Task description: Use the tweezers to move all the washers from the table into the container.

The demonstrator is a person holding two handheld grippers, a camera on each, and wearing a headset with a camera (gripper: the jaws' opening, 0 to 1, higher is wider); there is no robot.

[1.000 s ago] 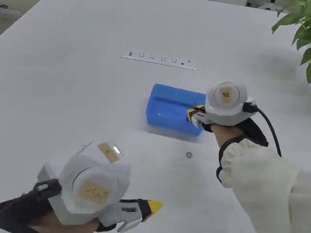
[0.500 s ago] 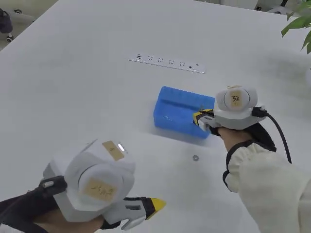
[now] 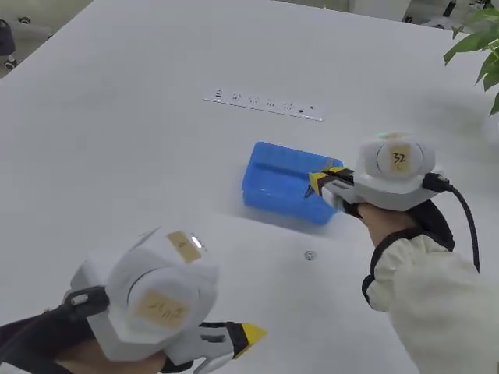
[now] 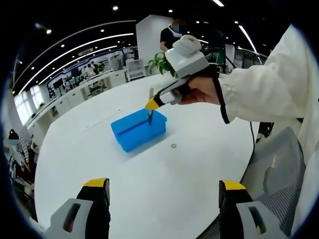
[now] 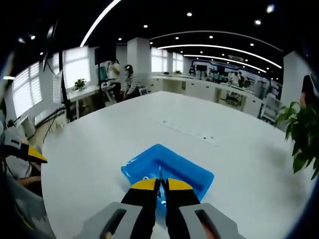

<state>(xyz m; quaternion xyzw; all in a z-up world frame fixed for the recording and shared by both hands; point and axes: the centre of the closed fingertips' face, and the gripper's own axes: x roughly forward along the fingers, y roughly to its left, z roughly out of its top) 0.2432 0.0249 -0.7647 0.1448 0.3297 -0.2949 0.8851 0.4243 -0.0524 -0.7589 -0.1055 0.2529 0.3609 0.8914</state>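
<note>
**Q:** What are the tongs doing?

**A:** The right tongs (image 5: 160,185) are clenched on a pair of thin metal tweezers (image 4: 150,110), with the jaws almost together and the shaft pinched between the yellow tips. The left tongs (image 4: 164,199) are released. Their jaws stand wide apart with nothing between them, low over the near side of the white worktop (image 3: 117,156).

**Q:** Where are the tweezers, and which way do they point?

**A:** They hang over the blue plastic container (image 3: 273,204). Their long axis is close to upright. The tips point down into the open top, and the blunt end rises above the tongs. The tips are too small to show whether they carry a washer.

**Q:** How far along is the task?

**A:** One small metal washer (image 3: 309,255) lies on the bare worktop near the container, on the person's side of it and apart from both tongs. The right gripper view shows pale specks inside the container. These may be washers already delivered, but I cannot tell. This looks like a drop-off late in the job, with at least that one washer left to fetch.

**Q:** Anything further out?

**A:** A flush power strip (image 3: 263,104) lies beyond the container. Plant leaves (image 3: 475,39) show at the far right.
</note>
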